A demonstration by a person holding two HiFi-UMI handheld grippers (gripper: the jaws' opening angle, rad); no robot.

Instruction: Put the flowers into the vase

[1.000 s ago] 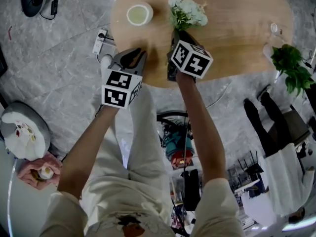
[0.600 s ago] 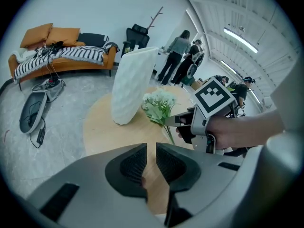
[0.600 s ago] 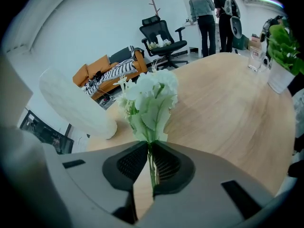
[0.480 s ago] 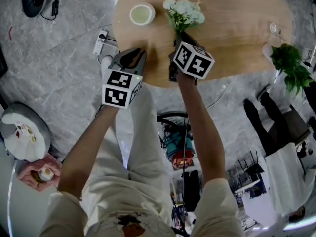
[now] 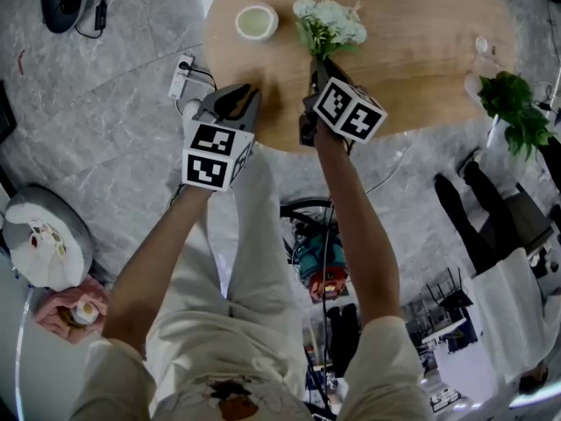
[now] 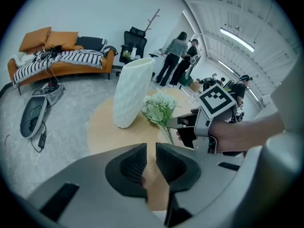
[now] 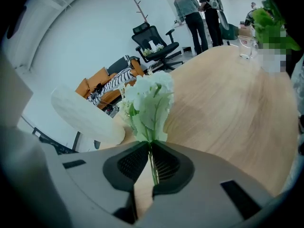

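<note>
A white ribbed vase [image 5: 256, 22] [image 6: 133, 91] stands upright at the far left of the round wooden table [image 5: 421, 42]. A bunch of white flowers with green leaves [image 5: 329, 23] [image 7: 149, 103] is just right of it. My right gripper [image 5: 317, 60] [image 7: 151, 148] has just been closing and is shut on the thin green stem, with the blooms past its tips. My left gripper [image 5: 248, 90] [image 6: 151, 151] hangs over the near table edge, its jaws a thin slit apart with nothing between them. From the left gripper view, the flowers [image 6: 159, 109] almost touch the vase.
A green potted plant [image 5: 513, 112] and a small glass [image 5: 482, 46] sit at the table's right end. A power strip [image 5: 181, 73] lies on the floor at left. A person [image 5: 491, 235] stands at right, others [image 6: 178, 56] stand beyond the table, near an office chair and orange sofa [image 6: 61, 56].
The right gripper has rolled slightly, its marker cube turning, and the flowers sit a little nearer the vase. The left gripper has stayed put.
</note>
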